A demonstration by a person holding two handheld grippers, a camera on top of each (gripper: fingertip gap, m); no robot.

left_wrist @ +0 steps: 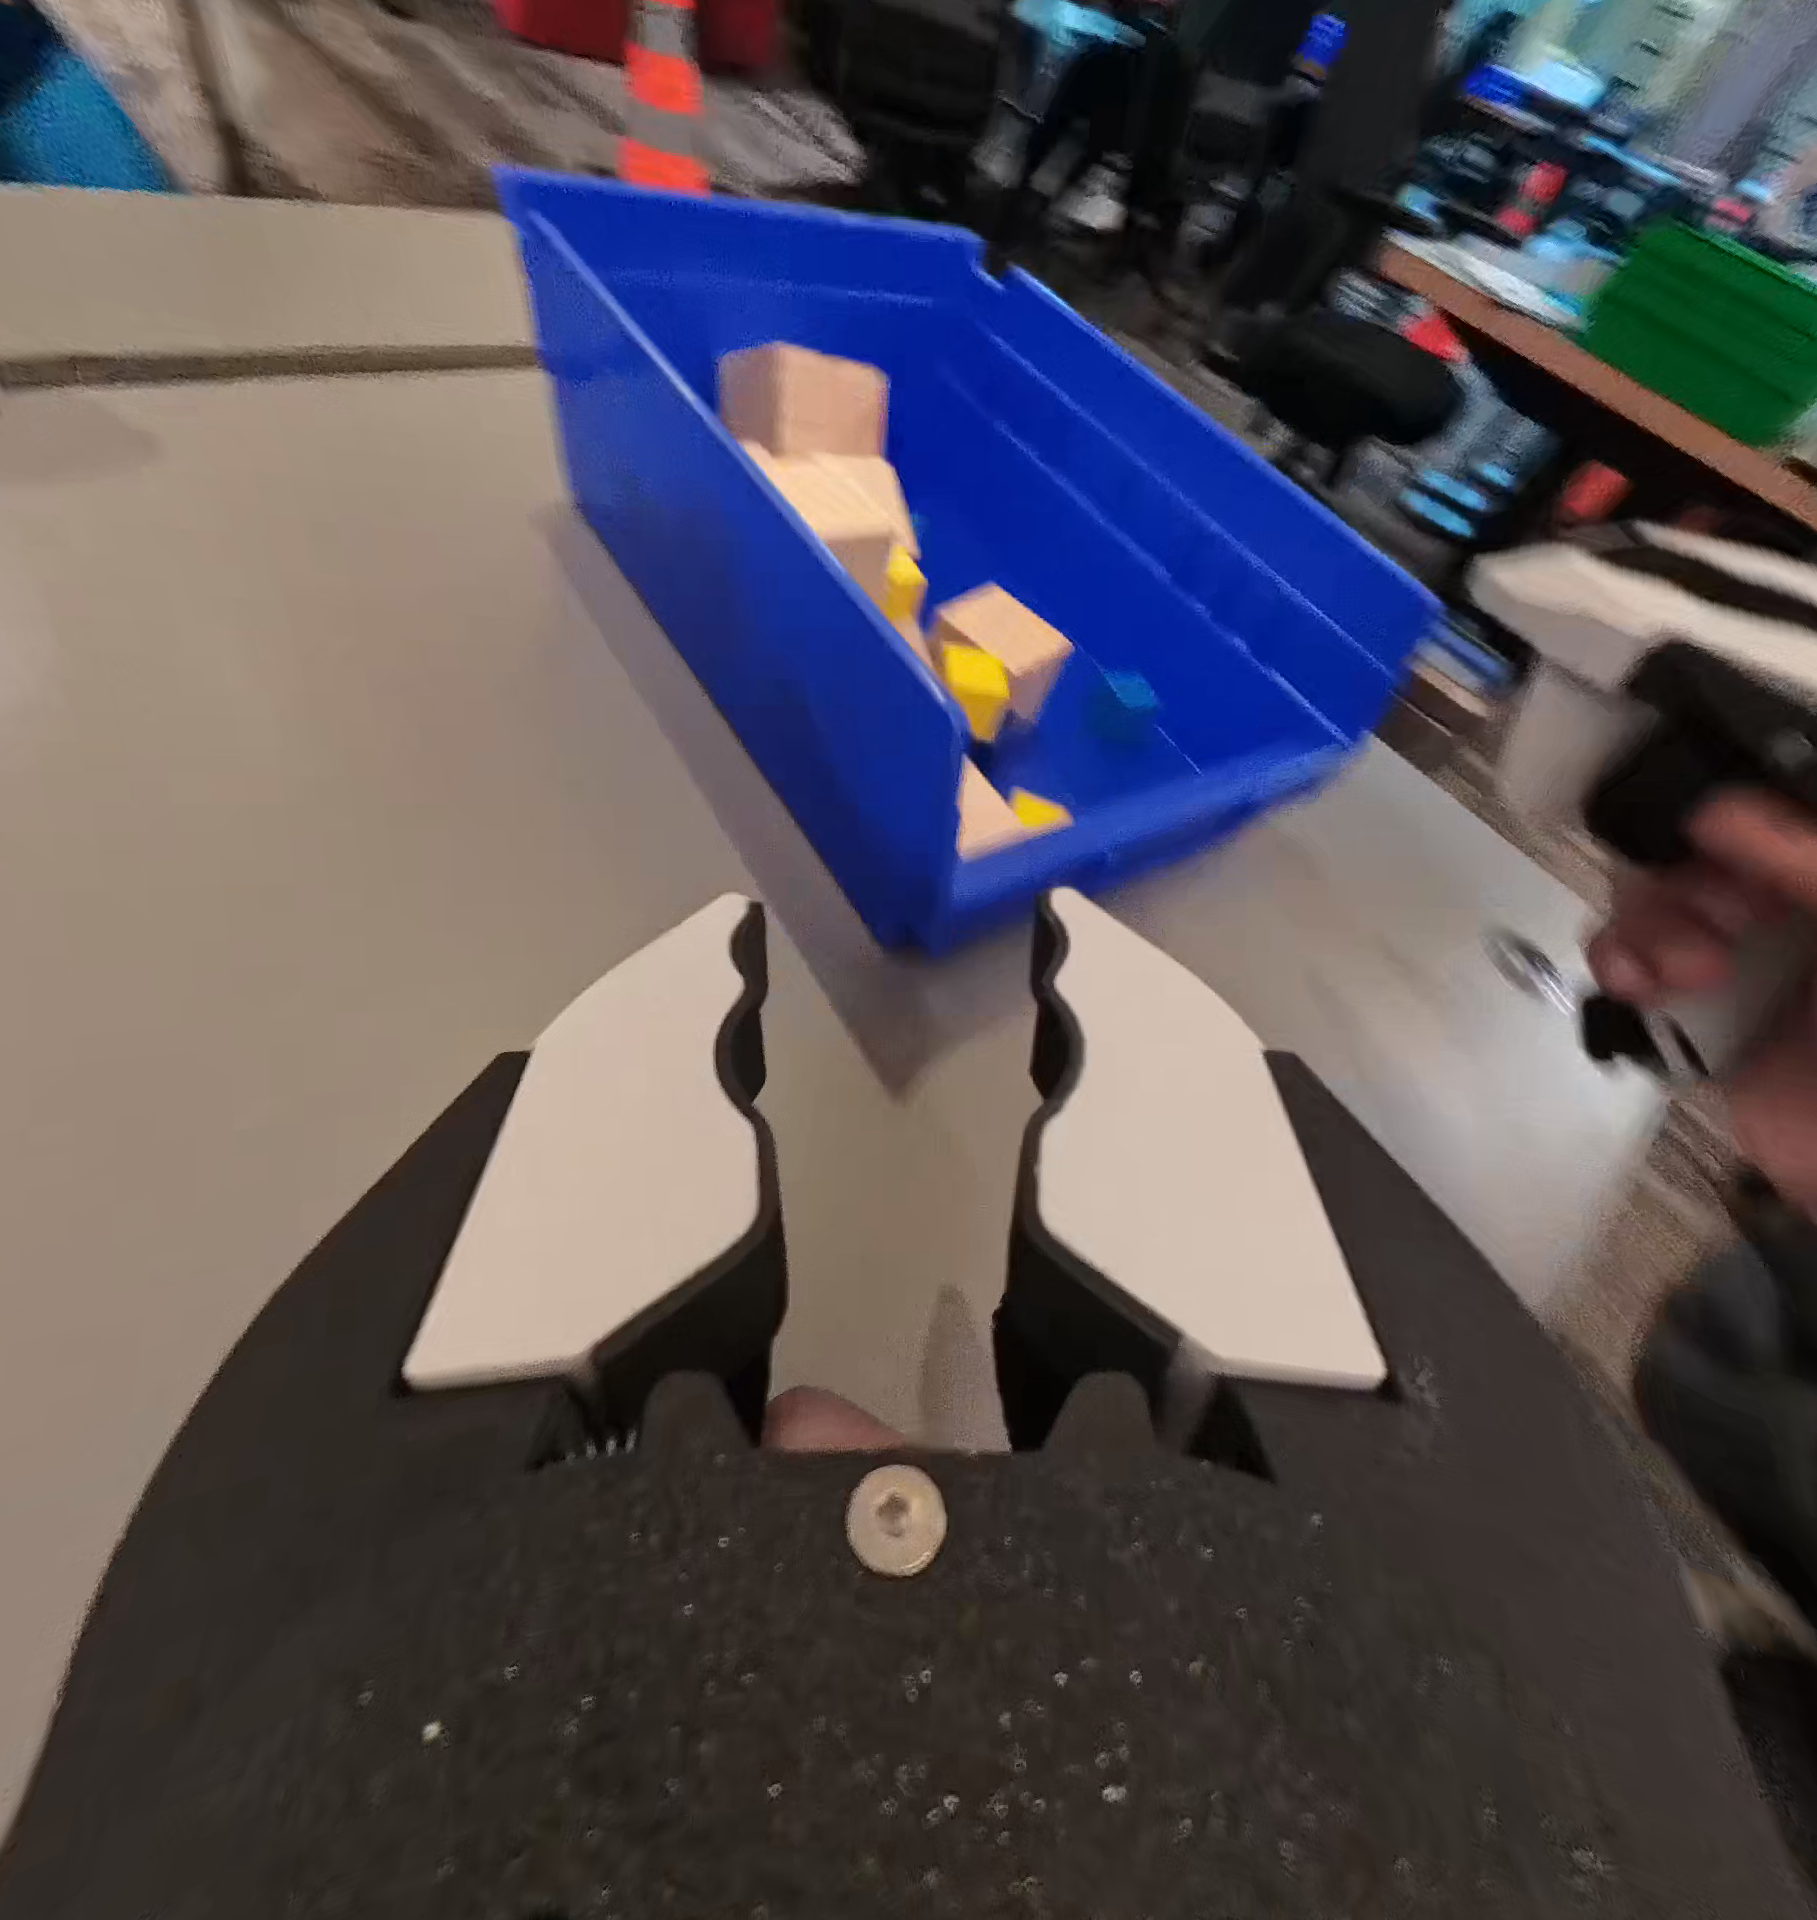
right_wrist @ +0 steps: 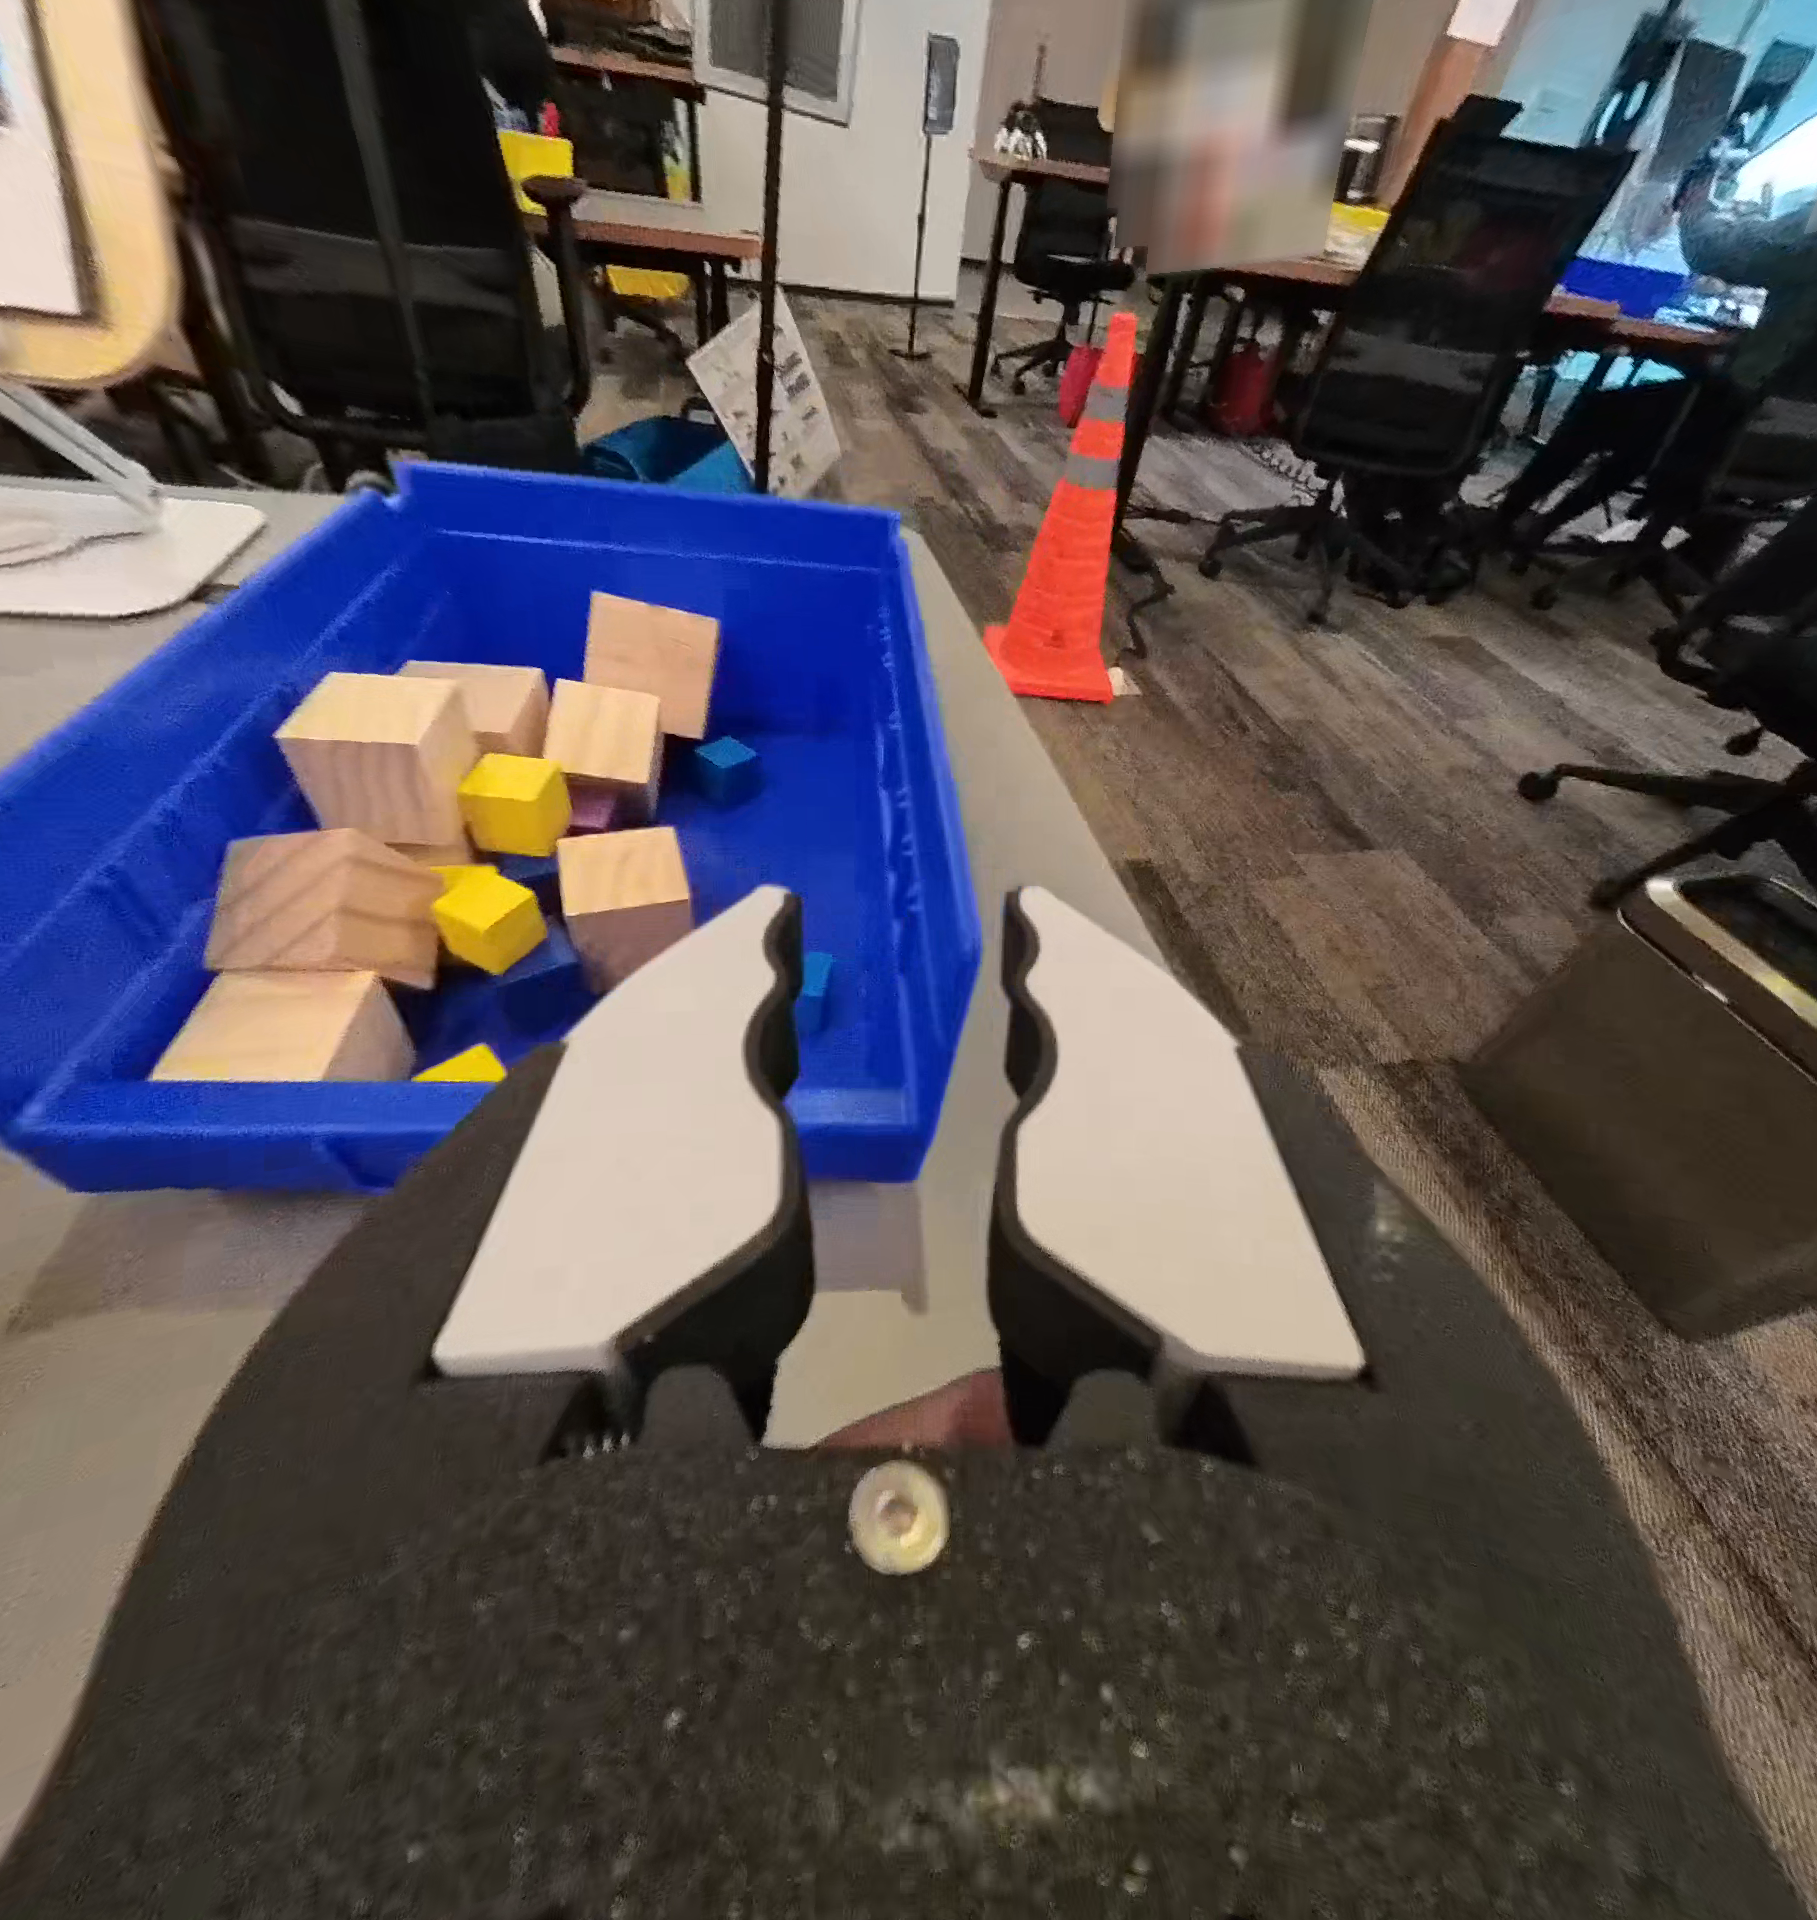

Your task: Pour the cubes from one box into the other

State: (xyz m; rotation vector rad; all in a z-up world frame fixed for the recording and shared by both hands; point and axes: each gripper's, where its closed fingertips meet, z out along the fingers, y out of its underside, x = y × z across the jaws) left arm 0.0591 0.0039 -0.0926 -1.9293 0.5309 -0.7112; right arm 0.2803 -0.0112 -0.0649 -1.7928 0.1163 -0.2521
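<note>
You are holding both grippers over the grey bench [right_wrist: 73,1299], fingers apart and gripping nothing. The left gripper [left_wrist: 899,920] is sitting just short of the blue box [left_wrist: 1143,540], whose near corner is lying right ahead of the fingertips, not touching. The right gripper [right_wrist: 899,914] is hanging beside the same blue box [right_wrist: 862,665]: its left finger [right_wrist: 655,1122] is overlapping the box's near right corner in view, contact unclear. The box is resting near the bench edge and holding wooden cubes [right_wrist: 379,753], yellow cubes [right_wrist: 514,802] and small blue cubes [right_wrist: 725,767]. An orange cone [right_wrist: 1075,540] is standing on the floor beyond.
</note>
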